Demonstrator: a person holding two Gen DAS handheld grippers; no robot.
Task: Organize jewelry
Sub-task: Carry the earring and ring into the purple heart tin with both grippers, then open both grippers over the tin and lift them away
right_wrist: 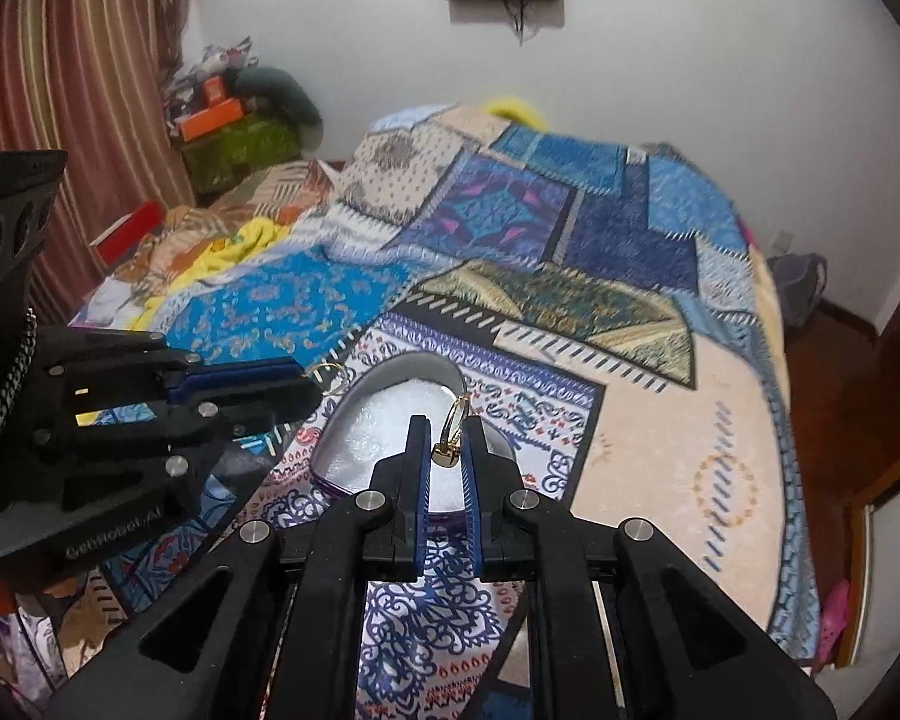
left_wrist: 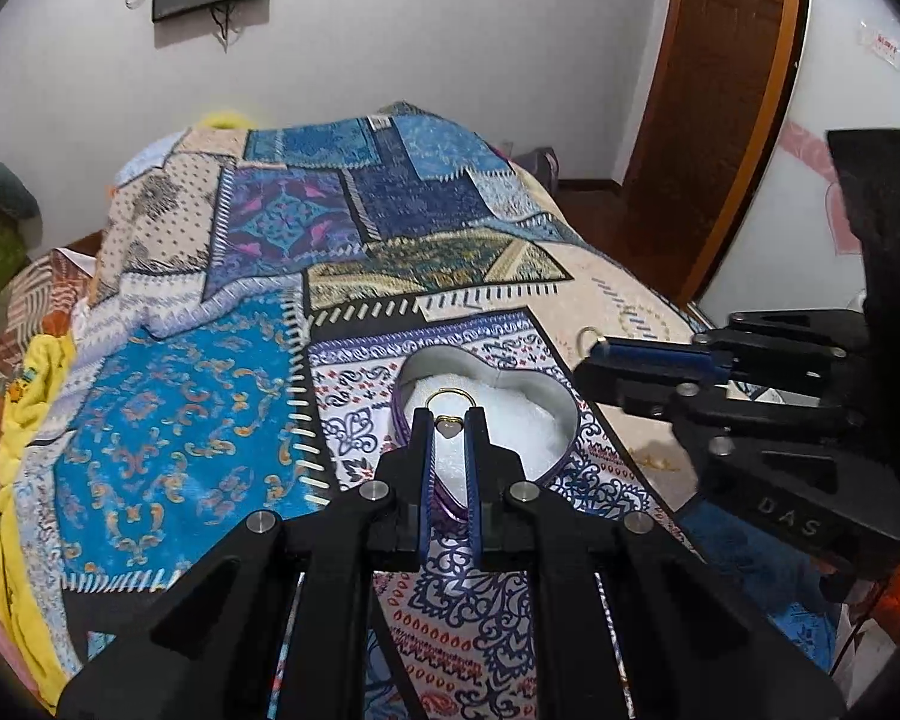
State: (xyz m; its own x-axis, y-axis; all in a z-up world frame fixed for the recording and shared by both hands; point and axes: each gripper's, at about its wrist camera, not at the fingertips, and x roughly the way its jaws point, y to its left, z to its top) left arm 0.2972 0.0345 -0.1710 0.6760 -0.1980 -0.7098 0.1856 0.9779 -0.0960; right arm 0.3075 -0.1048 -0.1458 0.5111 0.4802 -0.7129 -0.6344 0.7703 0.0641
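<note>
Heart-shaped box (left_wrist: 561,414), lid off, white padding inside, sits on the patchwork blanket (left_wrist: 180,408) near the bed's (right_wrist: 744,420) near edge. Its point aims toward that near edge, its lobes toward the far wall. Blanket lies open on all sides of the box; toward the bed's right edge a broad pale stretch of cover is free, toward the left edge blue patches run to a yellow cloth (left_wrist: 24,420).

Left gripper (left_wrist: 450,423) hangs over the box, jaws narrow and pinching a gold ring (left_wrist: 448,402) with a pale stone; the hoop stands upright above the padding, stone low between the tips. In the right wrist view this gripper enters from the left with the ring at its tip, just past the box's left rim.

Right gripper (right_wrist: 447,450) also hangs over the box, jaws narrow on a second gold ring (right_wrist: 453,426), hoop tilted up and away, its squared head down between the blue pads.

The near part of the box is hidden behind the jaws in both views. Whether either ring touches the padding is hard to tell. Dark wooden floor (right_wrist: 828,348) lies beyond the bed's right edge.
</note>
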